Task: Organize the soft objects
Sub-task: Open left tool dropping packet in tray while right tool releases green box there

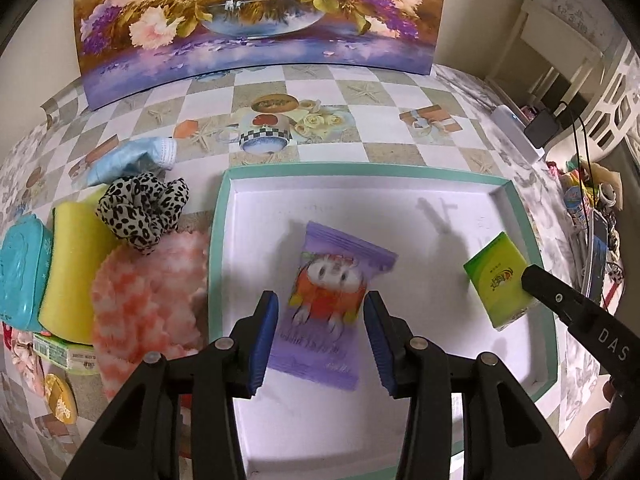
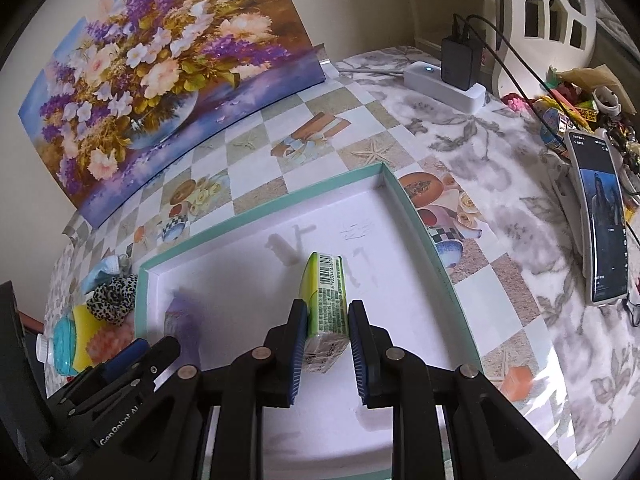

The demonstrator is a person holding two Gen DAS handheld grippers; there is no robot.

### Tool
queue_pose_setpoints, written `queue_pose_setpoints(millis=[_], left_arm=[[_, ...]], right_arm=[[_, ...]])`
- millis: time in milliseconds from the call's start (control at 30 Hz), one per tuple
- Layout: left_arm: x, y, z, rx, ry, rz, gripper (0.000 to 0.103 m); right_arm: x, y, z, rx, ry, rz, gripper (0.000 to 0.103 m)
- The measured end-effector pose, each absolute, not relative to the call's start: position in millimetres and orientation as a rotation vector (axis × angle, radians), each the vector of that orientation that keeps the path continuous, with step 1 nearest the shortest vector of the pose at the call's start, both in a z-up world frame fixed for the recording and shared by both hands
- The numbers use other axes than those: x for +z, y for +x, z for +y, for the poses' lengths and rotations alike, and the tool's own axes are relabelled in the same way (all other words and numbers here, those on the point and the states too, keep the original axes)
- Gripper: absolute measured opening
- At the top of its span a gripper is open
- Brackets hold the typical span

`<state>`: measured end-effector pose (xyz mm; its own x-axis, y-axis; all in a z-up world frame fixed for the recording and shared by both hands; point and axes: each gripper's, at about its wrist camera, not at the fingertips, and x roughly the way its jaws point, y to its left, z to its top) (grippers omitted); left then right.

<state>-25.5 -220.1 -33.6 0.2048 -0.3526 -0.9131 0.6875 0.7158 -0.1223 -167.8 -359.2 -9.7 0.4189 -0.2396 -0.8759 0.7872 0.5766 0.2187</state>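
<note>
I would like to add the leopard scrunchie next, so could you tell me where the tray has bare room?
In the tray, the far strip along the back wall is bare, as is the floor between the purple packet and the green packet. Left of the tray it is crowded: scrunchie, yellow sponge, pink fluffy cloth.
</note>
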Motion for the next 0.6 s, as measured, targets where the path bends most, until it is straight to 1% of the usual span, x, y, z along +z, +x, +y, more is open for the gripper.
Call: queue_pose_setpoints(millis=[67, 100, 233, 300, 333, 367, 433, 500, 567, 600], left_arm=[[-33, -25, -219, -0.742, 0.341, 1.156, 0.057], [-33, -24, -218, -0.739, 0.338, 1.155, 0.059], [-28, -20, -213, -0.713, 0.324, 1.145, 0.06], [-25, -18, -210, -0.688, 0.323, 1.134, 0.065], [-24, -17, -208, -0.678, 0.324, 1.13, 0.072], [-23, -16, -206, -0.663, 0.325, 1.124, 0.075], [-21, -14, -203, -0.635, 0.328, 1.114, 0.076], [-21, -11, -200, -0.605, 0.336, 1.105, 0.078], [-22, -9, -197, -0.579, 0.338, 1.103, 0.084], [-23, -7, -195, -0.563, 0.335, 1.103, 0.085]], right_arm=[[-9, -167, -358, -0.721, 0.68, 0.926, 0.025], [-9, -167, -358, -0.721, 0.678, 0.926, 0.025], [-8, -166, -357, -0.725, 0.666, 0.932, 0.025], [-7, -165, -356, -0.742, 0.64, 0.938, 0.025], [-6, -164, -355, -0.748, 0.625, 0.944, 0.027], [-5, -163, -354, -0.751, 0.612, 0.949, 0.03], [-5, -161, -353, -0.748, 0.597, 0.954, 0.05], [-5, -159, -351, -0.744, 0.579, 0.962, 0.058], [-5, -157, -348, -0.744, 0.559, 0.972, 0.059], [-5, -155, -347, -0.746, 0.548, 0.979, 0.061]])
